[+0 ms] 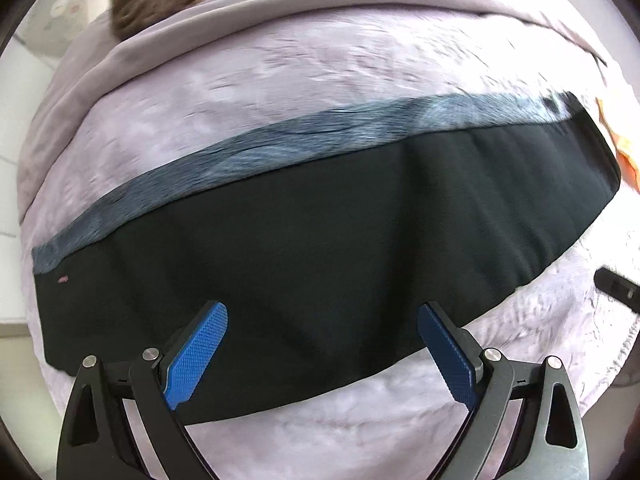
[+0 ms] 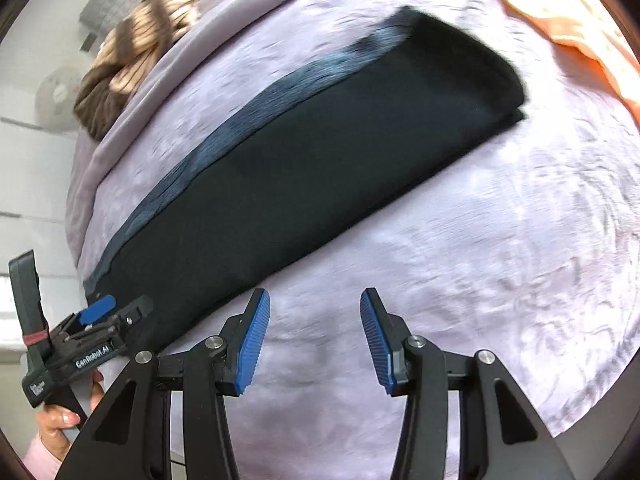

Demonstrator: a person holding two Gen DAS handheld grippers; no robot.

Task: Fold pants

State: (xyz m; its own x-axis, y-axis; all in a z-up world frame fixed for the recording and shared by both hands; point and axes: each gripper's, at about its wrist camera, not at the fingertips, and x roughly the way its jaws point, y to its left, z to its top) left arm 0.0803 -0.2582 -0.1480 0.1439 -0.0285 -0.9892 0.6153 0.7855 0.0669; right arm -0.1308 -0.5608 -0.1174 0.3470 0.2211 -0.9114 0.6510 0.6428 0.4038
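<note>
The left gripper (image 1: 322,344) is hovering with its blue pads apart and nothing between them, low in its frame over the near edge of the pants (image 1: 320,248). The right gripper (image 2: 315,340), also standing apart and empty, is hanging over the bare lilac blanket (image 2: 500,240) just beside that edge, likely lining up for another fold. One pair of dark pants is lying as a long folded band across the bed. Two grippers, one orange cloth (image 2: 568,28) upper right, one brown striped bundle (image 2: 132,64) upper left.
</note>
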